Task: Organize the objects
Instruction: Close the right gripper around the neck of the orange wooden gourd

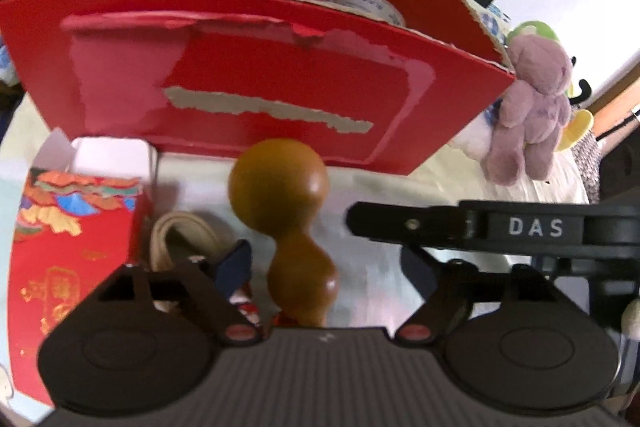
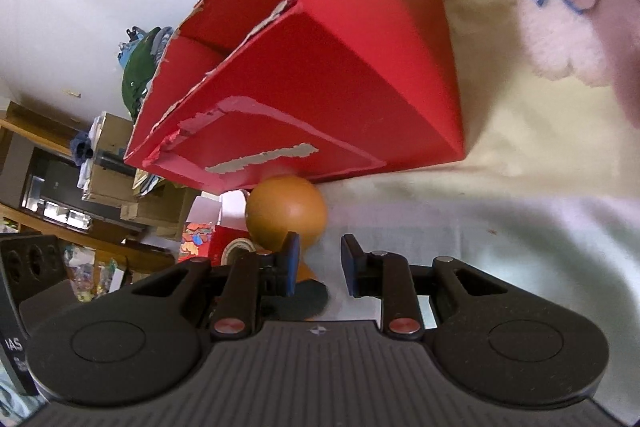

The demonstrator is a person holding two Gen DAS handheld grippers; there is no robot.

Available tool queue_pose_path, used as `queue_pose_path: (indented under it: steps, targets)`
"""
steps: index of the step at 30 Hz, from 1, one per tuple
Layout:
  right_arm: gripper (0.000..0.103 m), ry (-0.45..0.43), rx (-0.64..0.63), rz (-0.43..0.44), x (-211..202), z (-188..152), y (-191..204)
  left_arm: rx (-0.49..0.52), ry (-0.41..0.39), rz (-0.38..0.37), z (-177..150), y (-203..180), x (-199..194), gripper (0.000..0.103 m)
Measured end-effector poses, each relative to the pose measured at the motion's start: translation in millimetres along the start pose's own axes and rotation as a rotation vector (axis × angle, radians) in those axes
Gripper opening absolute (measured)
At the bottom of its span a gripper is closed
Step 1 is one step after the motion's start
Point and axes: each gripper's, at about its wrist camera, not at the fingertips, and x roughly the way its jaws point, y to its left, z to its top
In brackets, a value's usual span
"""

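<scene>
Progress check, all relative to the red box (image 1: 256,75). One roll of tape (image 1: 366,3) already sits inside it, at the far right corner, so I count one item done.

Left outside: the brown gourd (image 1: 286,223) lying just in front of the box's torn front face, a small patterned red carton (image 1: 76,239) at the front left, a cream strap (image 1: 180,235) beside that carton, and a purple teddy (image 1: 532,115) at the box's right corner.

Left gripper (image 1: 324,267) sits over the gourd, fingers spread either side, not pinching; its right finger is hidden behind the other rig.

Right gripper (image 2: 320,267) is also in front of the box, fingers apart, holding nothing; the gourd lies just off its left finger.

I judge the job early-stage, gourd next.
</scene>
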Motion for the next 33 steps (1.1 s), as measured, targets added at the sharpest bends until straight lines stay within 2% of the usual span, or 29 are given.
queue_pose_path:
  steps: [5, 9, 11, 12, 16, 26, 33]
  targets:
    - [0.03, 0.031, -0.012, 0.006, 7, 3, 3, 0.044, -0.001, -0.004, -2, -4, 9, 0.089]
    - [0.03, 0.041, -0.02, 0.014, 10, 6, 3, 0.03, -0.007, -0.036, -1, 3, 11, 0.089]
    - [0.03, 0.055, -0.022, 0.027, 13, 7, 3, 0.029, -0.01, -0.074, -2, 7, 13, 0.095]
    - [0.03, 0.066, -0.024, 0.034, 15, 7, 3, 0.028, -0.009, -0.093, -3, 8, 14, 0.095]
    - [0.032, 0.087, -0.052, 0.041, 21, 6, 8, 0.07, -0.003, -0.077, -5, 2, 16, 0.095]
    - [0.034, 0.108, -0.049, 0.059, 22, 10, 4, 0.057, 0.004, -0.073, -3, 5, 15, 0.095]
    - [0.036, 0.117, -0.04, 0.07, 20, 9, -1, 0.092, 0.007, -0.058, -4, -1, 13, 0.085]
